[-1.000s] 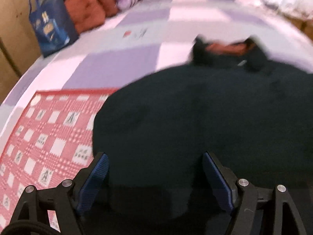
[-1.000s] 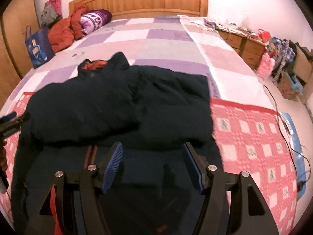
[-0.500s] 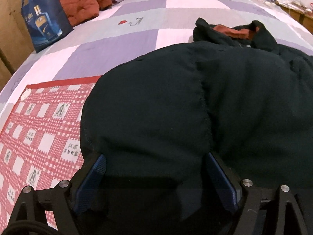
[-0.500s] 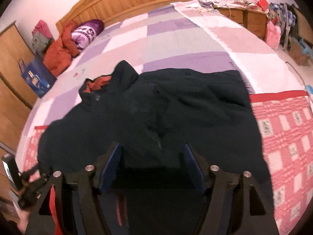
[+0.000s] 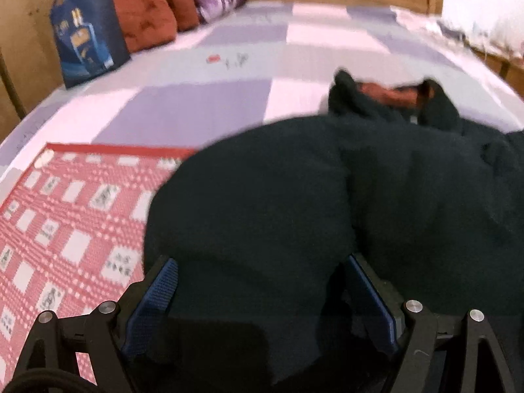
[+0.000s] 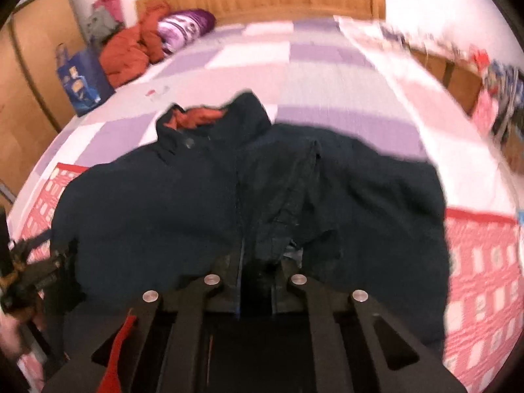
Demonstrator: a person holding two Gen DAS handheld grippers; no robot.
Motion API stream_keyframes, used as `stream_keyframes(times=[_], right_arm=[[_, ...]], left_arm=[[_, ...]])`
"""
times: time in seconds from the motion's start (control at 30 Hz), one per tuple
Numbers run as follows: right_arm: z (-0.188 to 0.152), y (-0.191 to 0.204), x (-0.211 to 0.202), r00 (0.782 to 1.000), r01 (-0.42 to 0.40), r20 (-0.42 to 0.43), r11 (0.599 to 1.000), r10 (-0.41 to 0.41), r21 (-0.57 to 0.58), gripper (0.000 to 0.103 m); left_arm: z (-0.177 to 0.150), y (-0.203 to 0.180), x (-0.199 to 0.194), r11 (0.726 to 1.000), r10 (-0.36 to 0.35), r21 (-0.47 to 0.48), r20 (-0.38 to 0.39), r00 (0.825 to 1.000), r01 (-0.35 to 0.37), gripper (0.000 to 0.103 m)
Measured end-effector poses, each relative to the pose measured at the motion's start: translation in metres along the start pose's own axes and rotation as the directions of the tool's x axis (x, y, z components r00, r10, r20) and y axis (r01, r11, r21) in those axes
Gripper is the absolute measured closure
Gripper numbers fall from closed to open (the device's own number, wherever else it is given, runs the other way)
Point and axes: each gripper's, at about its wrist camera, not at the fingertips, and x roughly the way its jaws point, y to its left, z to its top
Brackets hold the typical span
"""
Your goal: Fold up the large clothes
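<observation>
A large dark padded jacket [image 6: 183, 209] with a rust-red collar lining [image 6: 199, 116] lies spread on the bed. It also fills the left wrist view [image 5: 327, 203]. My right gripper [image 6: 262, 262] is shut on a fold of the jacket near its front opening, at the near hem. My left gripper [image 5: 258, 285] is open, its blue pads either side of the jacket's near left edge. The left gripper also shows at the far left of the right wrist view [image 6: 39, 268].
The bed has a purple and white checked cover [image 6: 294, 55] and a red patterned blanket [image 5: 65, 216] under the jacket. A blue bag [image 5: 86, 36], orange-red clothes [image 5: 144, 19] and a purple pillow [image 6: 186, 28] lie at the head. A cluttered dresser [image 6: 491, 75] stands to the right.
My right gripper has closed on the jacket's fabric; it was open half a second ago. The left gripper stays open over the jacket's edge and has shifted slightly.
</observation>
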Motion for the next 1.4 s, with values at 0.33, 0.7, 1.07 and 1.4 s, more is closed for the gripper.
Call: stream_keyframes(times=[0.33,0.7,1.07,1.4], right_arm=[[-0.021,-0.025,0.032,0.986,0.084,-0.149,0.996,-0.078,0.034,0.09],[0.019,0.011,-0.046,0.956,0.246,0.18,0.967,-0.231,-0.061,0.073],[0.018,-0.008,0.076,0.972,0.203,-0.099,0.974,-0.213,-0.096,0.089],[0.02,-0.023,0.104,0.962,0.21,-0.137,0.96,-0.236,-0.184,0.099]], left_arm=[[0.012,0.001,0.01,1.0,0.009,0.007,-0.073,0.997,-0.009,0.015],[0.055,-0.004,0.012,1.0,-0.018,0.001,-0.02,1.0,0.018,0.015],[0.042,0.013,0.082,0.999,0.026,-0.04,-0.203,0.979,-0.035,0.0],[0.043,0.058,0.091,0.985,0.0,-0.168,-0.232,0.973,-0.04,0.0]])
